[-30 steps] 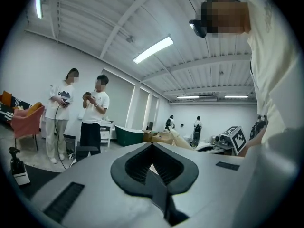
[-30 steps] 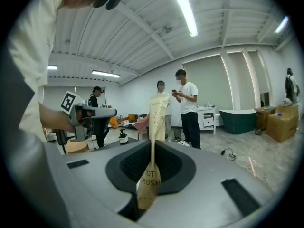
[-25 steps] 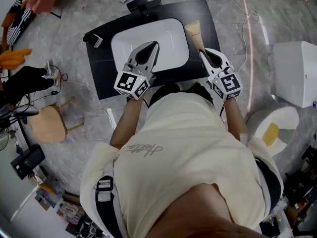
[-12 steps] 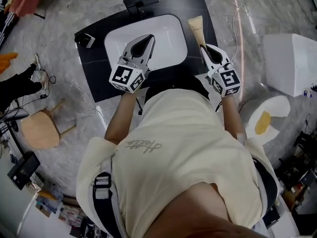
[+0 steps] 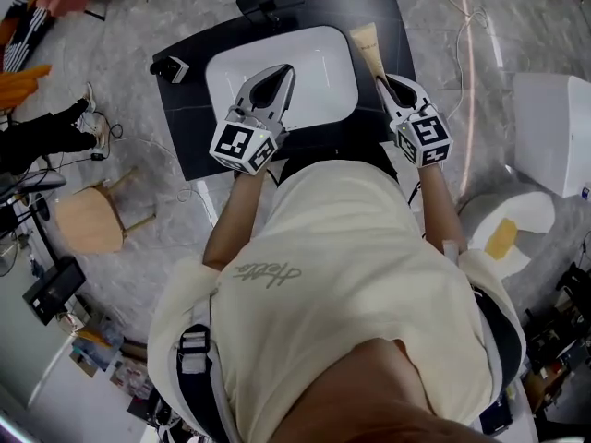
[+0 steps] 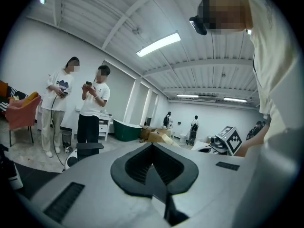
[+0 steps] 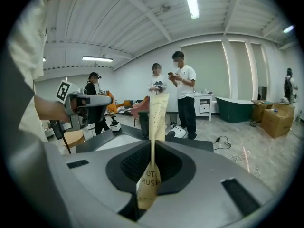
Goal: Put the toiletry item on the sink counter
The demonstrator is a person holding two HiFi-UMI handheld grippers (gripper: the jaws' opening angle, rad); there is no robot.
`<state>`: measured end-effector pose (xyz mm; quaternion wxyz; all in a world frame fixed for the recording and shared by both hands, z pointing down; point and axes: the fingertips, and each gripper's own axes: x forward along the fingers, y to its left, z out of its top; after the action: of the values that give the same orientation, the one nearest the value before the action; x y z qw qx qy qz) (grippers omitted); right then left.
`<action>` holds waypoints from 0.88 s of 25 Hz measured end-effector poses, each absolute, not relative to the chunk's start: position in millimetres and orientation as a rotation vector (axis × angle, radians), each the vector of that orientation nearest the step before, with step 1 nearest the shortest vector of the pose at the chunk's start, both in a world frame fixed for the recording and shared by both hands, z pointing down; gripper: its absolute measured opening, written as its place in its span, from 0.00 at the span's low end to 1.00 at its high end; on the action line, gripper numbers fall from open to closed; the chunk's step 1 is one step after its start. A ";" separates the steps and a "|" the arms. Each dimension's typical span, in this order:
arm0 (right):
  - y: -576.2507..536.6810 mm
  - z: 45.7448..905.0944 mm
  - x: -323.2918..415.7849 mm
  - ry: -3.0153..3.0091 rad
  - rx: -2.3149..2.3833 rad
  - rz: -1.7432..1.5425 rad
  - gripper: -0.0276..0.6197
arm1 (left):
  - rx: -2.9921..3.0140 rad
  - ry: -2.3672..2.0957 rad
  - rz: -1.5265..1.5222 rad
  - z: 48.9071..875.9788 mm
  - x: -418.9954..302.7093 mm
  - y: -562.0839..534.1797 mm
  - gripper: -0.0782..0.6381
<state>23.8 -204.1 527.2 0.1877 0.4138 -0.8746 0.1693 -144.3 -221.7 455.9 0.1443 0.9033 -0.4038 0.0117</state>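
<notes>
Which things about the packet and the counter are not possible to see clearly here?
Head view: the right gripper covers the near end of the beige packet, so contact with the counter is unclear.
Right gripper view: the jaws hide part of the packet's print.
Head view: the small dark object at the counter's corner is too small to identify.

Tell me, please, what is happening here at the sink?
A person works with a claw in each hand at a black sink counter. The right claw is shut on a beige paper toothbrush packet, holding it over the counter's right side beside the white basin. The left claw is shut and empty, over the basin's front edge.
</notes>
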 end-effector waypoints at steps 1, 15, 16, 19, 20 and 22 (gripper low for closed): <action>-207.3 532.4 26.3 -2.456 1.150 0.478 0.08 | 2.599 -1.168 0.043 457.0 -141.6 -224.2 0.11; -217.0 634.8 54.1 -2.327 0.986 0.695 0.08 | 2.556 -1.192 0.137 476.0 -99.5 -254.2 0.11; -217.0 639.5 53.8 -2.321 0.972 0.700 0.08 | 2.553 -1.188 0.139 478.4 -96.2 -254.9 0.11; -217.2 655.9 53.2 -2.291 0.950 0.725 0.08 | 2.543 -1.176 0.150 486.9 -89.3 -256.1 0.11; -217.5 662.2 52.8 -2.278 0.950 0.736 0.08 | 2.540 -1.173 0.154 490.3 -88.8 -256.7 0.11; -218.1 673.7 52.7 -2.254 0.957 0.764 0.08 | 2.533 -1.173 0.159 496.1 -88.9 -258.7 0.11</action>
<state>52.7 -218.1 673.7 0.2844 0.3576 -0.8425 0.2855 -88.9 -258.7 496.1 0.1720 0.8925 -0.4132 0.0561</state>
